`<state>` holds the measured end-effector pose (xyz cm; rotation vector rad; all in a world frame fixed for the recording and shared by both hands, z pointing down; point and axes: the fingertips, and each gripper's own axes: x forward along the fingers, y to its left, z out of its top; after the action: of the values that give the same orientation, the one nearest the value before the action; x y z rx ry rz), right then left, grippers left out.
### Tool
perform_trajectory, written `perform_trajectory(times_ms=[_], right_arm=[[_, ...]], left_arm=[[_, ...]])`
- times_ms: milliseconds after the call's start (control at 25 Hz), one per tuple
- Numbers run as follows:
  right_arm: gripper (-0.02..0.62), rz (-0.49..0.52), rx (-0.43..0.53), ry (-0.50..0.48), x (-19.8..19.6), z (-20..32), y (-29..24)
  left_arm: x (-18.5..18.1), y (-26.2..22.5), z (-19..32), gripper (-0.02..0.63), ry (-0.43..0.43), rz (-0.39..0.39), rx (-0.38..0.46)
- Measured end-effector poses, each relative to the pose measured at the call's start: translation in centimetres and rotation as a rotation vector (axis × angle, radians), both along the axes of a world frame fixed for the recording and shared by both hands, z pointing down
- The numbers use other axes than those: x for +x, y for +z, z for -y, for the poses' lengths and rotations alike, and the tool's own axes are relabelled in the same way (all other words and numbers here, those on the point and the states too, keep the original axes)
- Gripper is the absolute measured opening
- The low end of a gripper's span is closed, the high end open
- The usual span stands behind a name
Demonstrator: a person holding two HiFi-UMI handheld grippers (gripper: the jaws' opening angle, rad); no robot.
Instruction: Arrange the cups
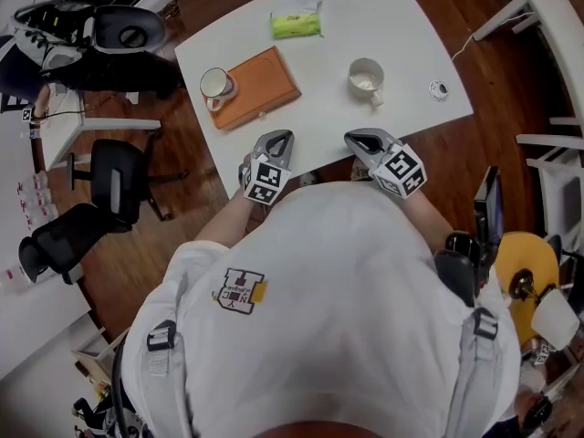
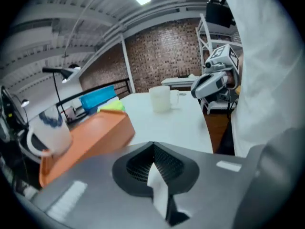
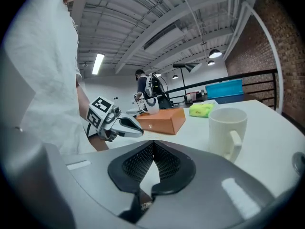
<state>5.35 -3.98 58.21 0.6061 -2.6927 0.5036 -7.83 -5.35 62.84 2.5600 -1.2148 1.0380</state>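
White tabletop point(image 1: 401, 26) on a wooden floor fills the middle of the head view, and the person in a white shirt point(image 1: 347, 272) stands at its near edge with both tools held out over it. Nearest, the left gripper point(image 1: 279, 137) has its jaws pressed together with nothing between them, as its own view shows; the right gripper point(image 1: 359, 139), just beside it on the right, is closed the same way and is also empty. Both hang over the near strip of the table, clear of everything on it. Straight ahead of the right gripper, a little way off, stands a plain cream cup point(image 1: 366, 78), upright, its handle turned back towards that gripper. Ahead of the left gripper lies a flat orange box point(image 1: 265, 82), set at a slant, and on its left end stands a white cup with a dark pattern point(image 1: 217, 84), ahead and to the left of the left gripper and well apart from the cream cup. Out to the right of the cream cup, ahead and right of the right gripper, lies a small round metal piece point(image 1: 439, 89). Farthest from both grippers, beyond the orange box, a yellow-green packet point(image 1: 296, 22) lies near the table's far side. Off the table, to the left of the left gripper, stand black office chairs point(image 1: 114, 176).
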Motion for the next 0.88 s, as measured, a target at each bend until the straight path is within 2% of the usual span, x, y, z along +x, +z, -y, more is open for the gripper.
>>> perform_trajectory(times_ms=[120, 280, 680, 880], right_arm=[[0.000, -0.016, -0.041, -0.023, 0.7, -0.6, 1.7], [0.000, -0.031, -0.066, -0.069, 0.8, -1.0, 2.7], [0.000, -0.035, -0.060, -0.135, 1.1, -0.3, 2.8], [0.000, -0.036, -0.052, -0.138, 1.4, -0.2, 2.5]], left_arm=[[-0.2, 3.2, -1.6, 0.000, -0.100, -0.021, -0.107], [-0.4, 4.9, -2.4, 0.000, -0.169, -0.022, -0.171], [-0.7, 5.3, -2.7, 0.000, -0.190, 0.001, -0.144], [-0.7, 5.3, -2.9, 0.000, -0.191, 0.007, -0.139]])
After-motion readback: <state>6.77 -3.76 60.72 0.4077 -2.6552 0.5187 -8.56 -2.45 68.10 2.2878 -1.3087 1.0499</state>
